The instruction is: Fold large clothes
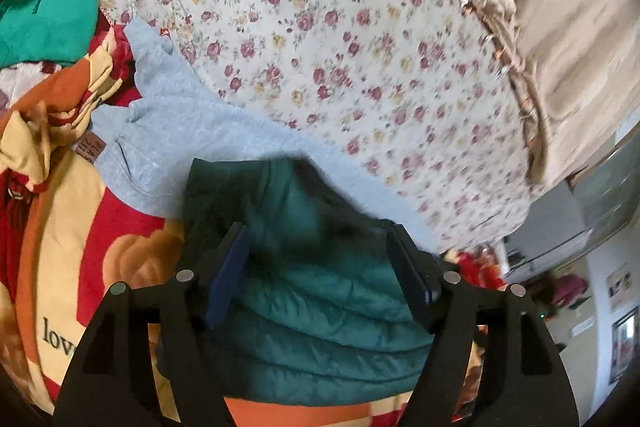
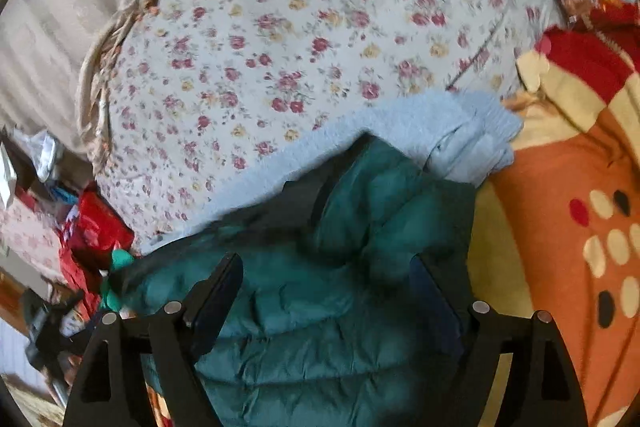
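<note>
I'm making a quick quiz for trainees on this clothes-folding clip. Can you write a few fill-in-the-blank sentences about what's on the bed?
1. The quilted puffer jacket between both tools is dark ____.
2. Just beyond the jacket lies a fleecy garment coloured light ____.
3. The pale bedspread is printed with small ____.
4. The jaws of the left tool and the right tool stand ____.

Missing words: green; blue; flowers; open

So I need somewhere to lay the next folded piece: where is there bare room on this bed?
The floral bedspread lies bare between the pale blue fleece garment and the braided beige edge trim. It is crowded nearer: the dark green quilted jacket sits on the red and orange blanket, with a bright green cloth piled beside.
</note>
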{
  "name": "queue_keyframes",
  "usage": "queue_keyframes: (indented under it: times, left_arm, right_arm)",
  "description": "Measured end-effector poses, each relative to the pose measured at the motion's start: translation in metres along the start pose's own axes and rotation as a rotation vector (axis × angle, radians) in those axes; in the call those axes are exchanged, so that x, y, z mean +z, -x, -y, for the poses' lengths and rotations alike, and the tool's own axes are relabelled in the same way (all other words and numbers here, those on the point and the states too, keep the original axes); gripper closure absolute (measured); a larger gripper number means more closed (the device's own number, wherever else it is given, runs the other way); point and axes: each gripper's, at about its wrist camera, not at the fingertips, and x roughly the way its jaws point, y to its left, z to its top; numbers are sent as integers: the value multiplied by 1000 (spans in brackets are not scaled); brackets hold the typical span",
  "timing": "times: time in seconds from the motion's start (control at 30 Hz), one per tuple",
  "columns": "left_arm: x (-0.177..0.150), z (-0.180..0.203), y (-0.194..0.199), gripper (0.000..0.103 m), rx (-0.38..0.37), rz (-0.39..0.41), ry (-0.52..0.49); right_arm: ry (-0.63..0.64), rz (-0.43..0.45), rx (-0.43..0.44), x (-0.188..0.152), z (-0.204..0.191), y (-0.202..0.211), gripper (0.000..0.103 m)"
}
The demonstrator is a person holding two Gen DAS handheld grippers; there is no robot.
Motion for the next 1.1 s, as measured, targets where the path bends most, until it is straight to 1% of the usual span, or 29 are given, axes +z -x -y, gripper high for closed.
queue_keyframes:
  times: [0.07,0.13,0.17,0.23,0.27,0.37,0.47,0.5,0.63,0.73,0.9,0.97,1.03,1.1]
  left_arm:
    - [-3,9,-2,32,47,1,-39]
    - [-11,22,-13,32,111,-12,-128]
    - [-18,32,-25,32,153,-27,-187]
    - [-27,37,-44,32,188,-52,-241]
    - [-32,42,-59,32,206,-75,-271]
    - [-41,44,-98,32,271,-119,-338]
    - [-42,36,-135,32,372,-132,-405]
    - [-40,32,-142,32,385,-133,-412]
    - [-26,18,-169,32,407,-132,-430]
    - [-16,15,-187,29,414,-133,-438]
    - [-8,14,-208,25,439,-115,-452]
    - [-9,17,-208,25,451,-117,-457]
    - [-6,21,-201,25,450,-137,-450]
    - [2,22,-181,25,399,-143,-397]
  right_arm:
    - [66,-4,-33,-7,-11,-1,20]
    - [126,-23,-59,-13,-23,-11,20]
    - [151,-40,-69,-17,-28,-19,20]
    - [183,-65,-87,-22,-32,-34,20]
    - [193,-73,-95,-23,-34,-41,22]
    - [243,-96,-155,-26,-40,-69,28]
    - [318,-86,-219,-24,-46,-90,28]
    - [340,-85,-234,-23,-47,-98,28]
    - [370,-81,-261,-11,-48,-125,28]
    - [361,-84,-264,1,-48,-144,27]
    - [342,-86,-261,10,-47,-156,24]
    - [344,-88,-266,10,-48,-154,24]
    - [335,-96,-276,10,-51,-148,24]
    - [285,-85,-254,15,-50,-131,24]
